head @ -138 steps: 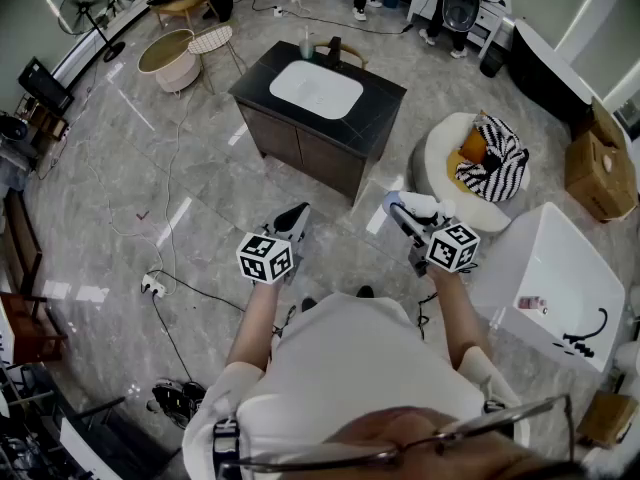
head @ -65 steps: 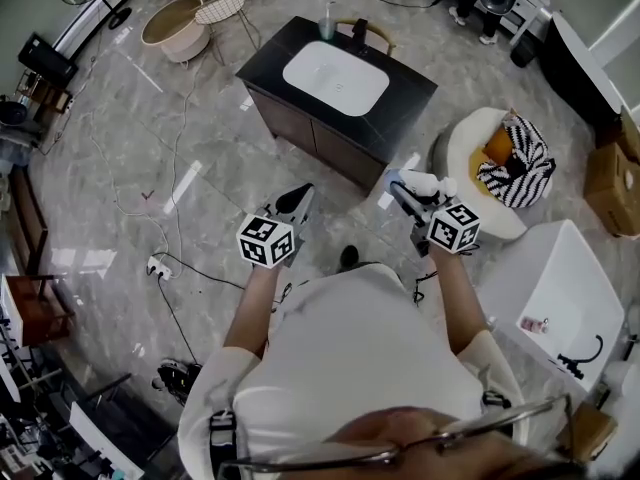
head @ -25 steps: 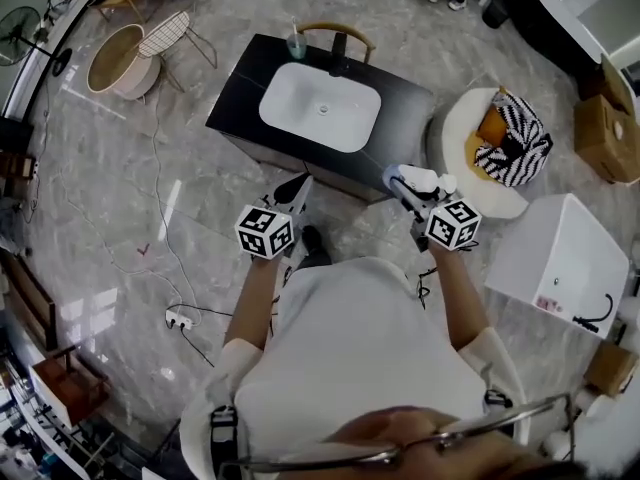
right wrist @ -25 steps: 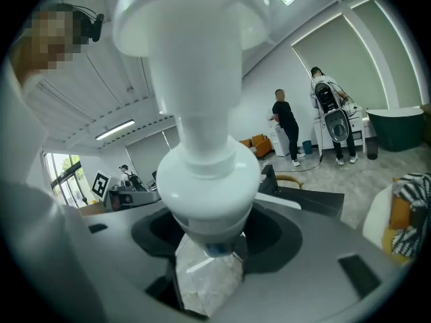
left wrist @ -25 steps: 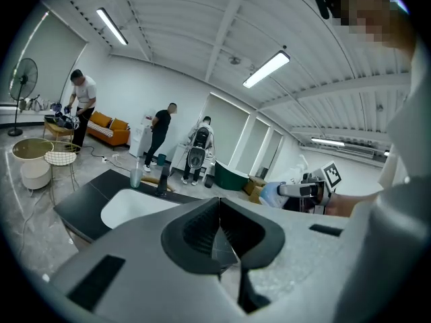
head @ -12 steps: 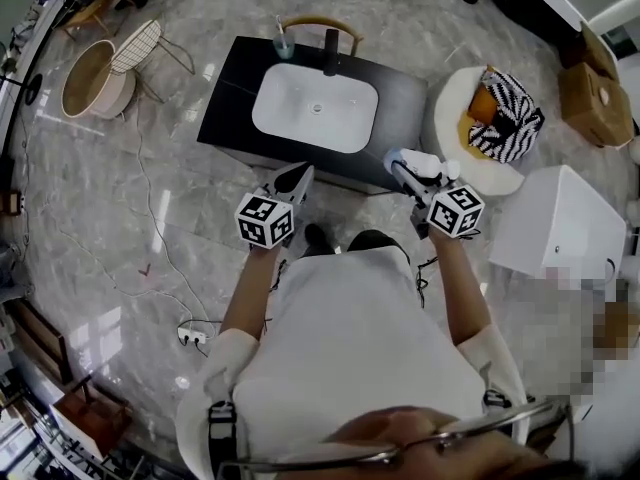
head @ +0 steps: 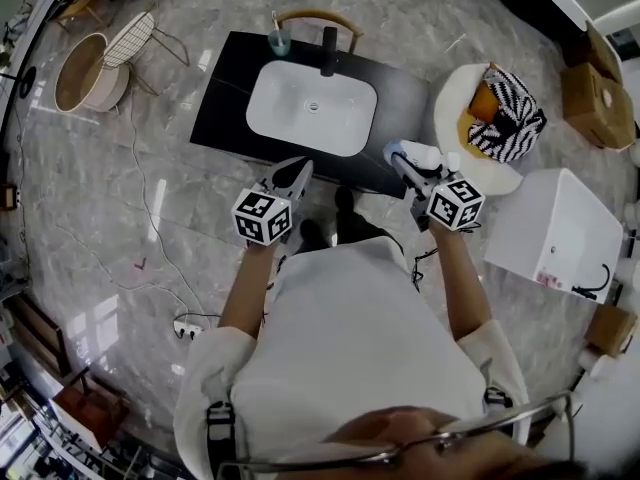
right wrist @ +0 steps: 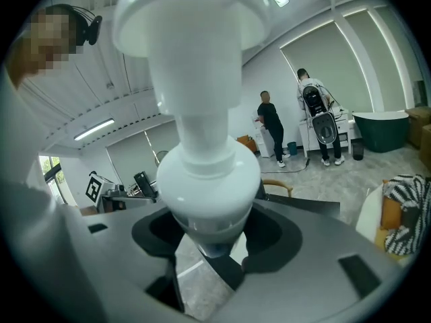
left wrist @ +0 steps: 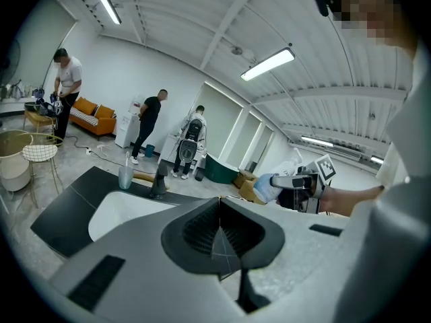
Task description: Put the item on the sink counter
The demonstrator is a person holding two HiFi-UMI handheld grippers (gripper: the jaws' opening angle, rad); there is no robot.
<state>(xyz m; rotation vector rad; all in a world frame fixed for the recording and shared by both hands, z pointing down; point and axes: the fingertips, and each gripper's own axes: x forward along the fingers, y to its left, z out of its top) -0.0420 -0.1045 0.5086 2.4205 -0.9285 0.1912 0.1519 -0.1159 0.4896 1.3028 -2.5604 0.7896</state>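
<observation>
Closed on a bottle at the right gripper, jaws wide apart around its white body, cap pointing away. Pressed fully together, with nothing inside, at the left gripper. Held up in the air near the front right corner of the counter, not set down on it. Further out, a basin, then a faucet and a cup at the back edge.

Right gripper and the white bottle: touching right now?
Touching. The right gripper view shows the white bottle wedged between the right gripper's jaws, with both jaws closed against its body and no gap either side.
</observation>
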